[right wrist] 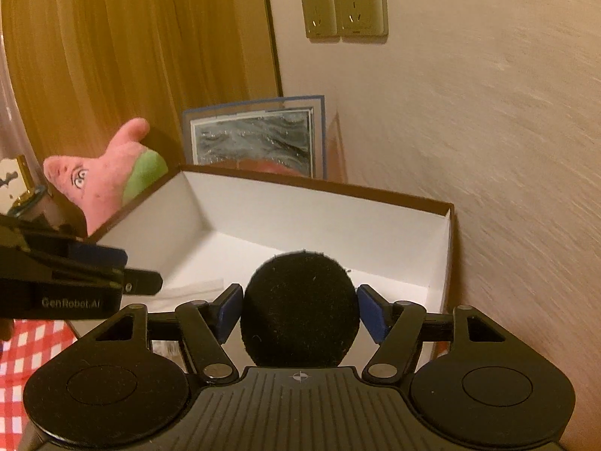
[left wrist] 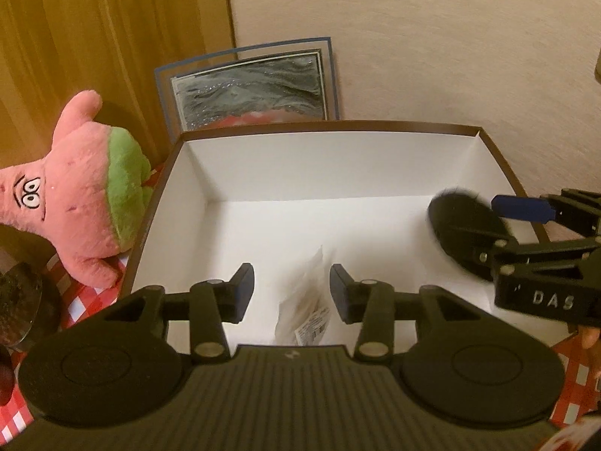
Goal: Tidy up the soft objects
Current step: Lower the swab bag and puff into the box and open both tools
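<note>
Black fuzzy ball [right wrist: 300, 308] low in the middle of the right wrist frame, over the white inside of the box [right wrist: 338, 225], between the blue pads [right wrist: 370, 317] of the right gripper [right wrist: 298, 314]; touching or just apart, hard to tell. Left gripper [left wrist: 292, 293] open, nothing pinched, paper packet [left wrist: 306, 312] lying below in the box. Red checked cloth [right wrist: 33, 342] under it all. Pink star plush [left wrist: 86, 195] outside, at left. Framed picture [left wrist: 251, 86] behind, against the wall. Wall plugs [right wrist: 343, 3] up top.
</note>
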